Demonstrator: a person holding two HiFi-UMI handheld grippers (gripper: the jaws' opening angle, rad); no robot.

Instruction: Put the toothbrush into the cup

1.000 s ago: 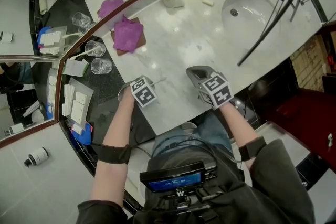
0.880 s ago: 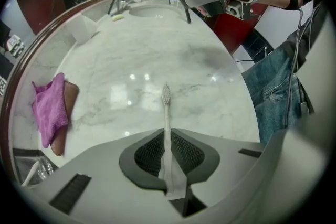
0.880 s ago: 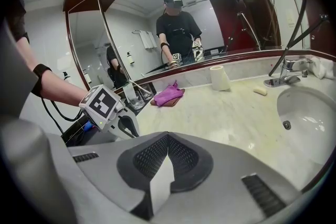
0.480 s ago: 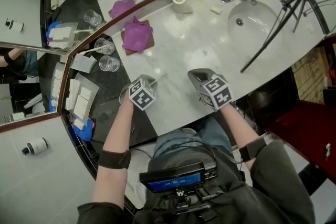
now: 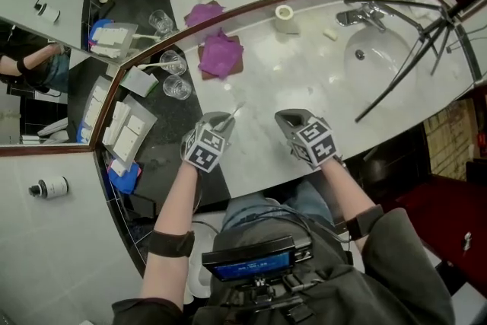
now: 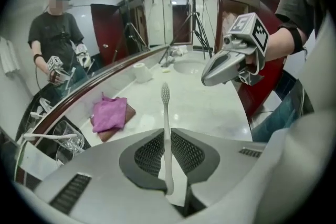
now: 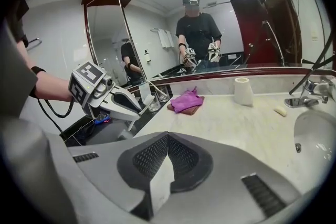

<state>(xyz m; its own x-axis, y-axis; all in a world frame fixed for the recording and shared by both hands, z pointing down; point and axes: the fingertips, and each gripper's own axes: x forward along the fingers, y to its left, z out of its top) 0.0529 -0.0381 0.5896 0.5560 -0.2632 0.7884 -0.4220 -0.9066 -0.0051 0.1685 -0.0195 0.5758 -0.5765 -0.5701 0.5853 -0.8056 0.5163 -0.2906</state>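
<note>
A white toothbrush [image 6: 166, 113] sticks out from between the pads of my left gripper [image 6: 167, 136], bristle head pointing away over the marble counter [image 5: 304, 80]. From the head view the left gripper [image 5: 221, 120] hangs above the counter's near left corner, with the toothbrush [image 5: 236, 112] tip showing. Two clear glass cups [image 5: 177, 87] stand on the dark ledge to the left; the farther cup [image 5: 173, 62] has a white stick-like item in it. My right gripper [image 5: 289, 119] is beside the left one, shut and empty [image 7: 167, 141].
A purple cloth [image 5: 221, 54] lies on a brown pad behind the cups. A paper roll [image 5: 285, 16], a soap piece [image 5: 330, 34], the tap [image 5: 369, 13] and the sink [image 5: 377, 57] sit to the right. Black tripod legs [image 5: 403, 72] cross the basin. Boxes [image 5: 125, 129] fill the dark ledge.
My left gripper has risen off the counter with the toothbrush and rolled. The right gripper has shifted a little and stays shut.
</note>
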